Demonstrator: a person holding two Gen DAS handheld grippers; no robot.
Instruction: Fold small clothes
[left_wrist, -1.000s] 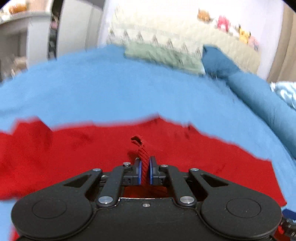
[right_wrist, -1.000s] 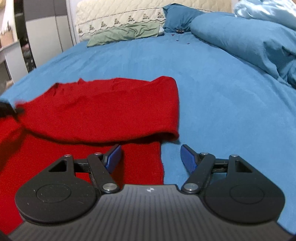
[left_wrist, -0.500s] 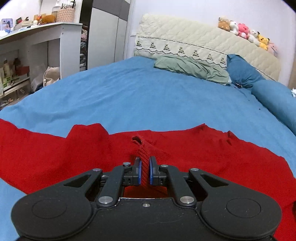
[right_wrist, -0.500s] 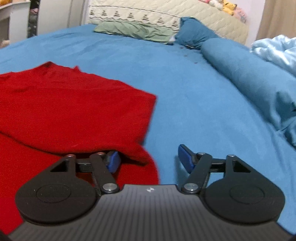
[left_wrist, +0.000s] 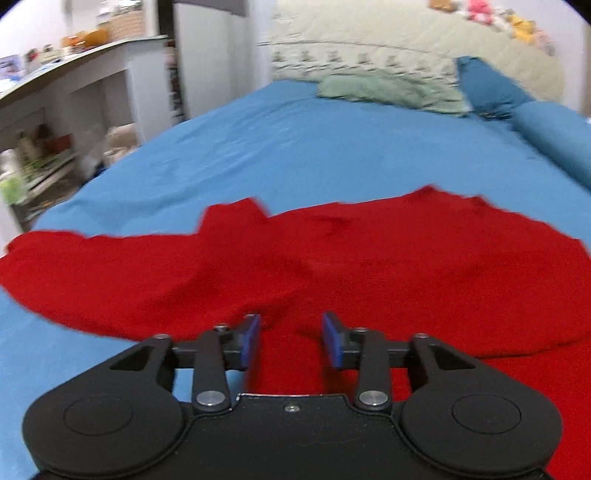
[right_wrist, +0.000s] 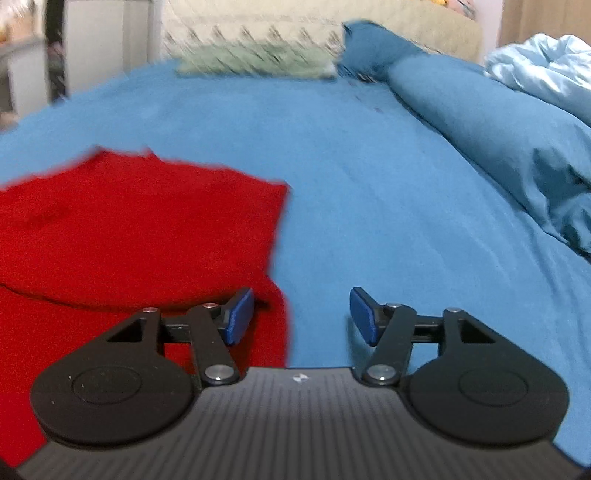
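Blue bedsheet carries the red garment, spread flat with one layer folded over. Left wrist view alone shows white shelving; right wrist view alone shows a pale blue quilt. Left claw is released over the fabric; right claw is released, straddling the garment's edge.

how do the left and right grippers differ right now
The left gripper has red garment behind its whole gap; the right gripper straddles the garment's edge, mostly over blue sheet. The right one's jaws stand wider apart. Both are open, holding nothing.
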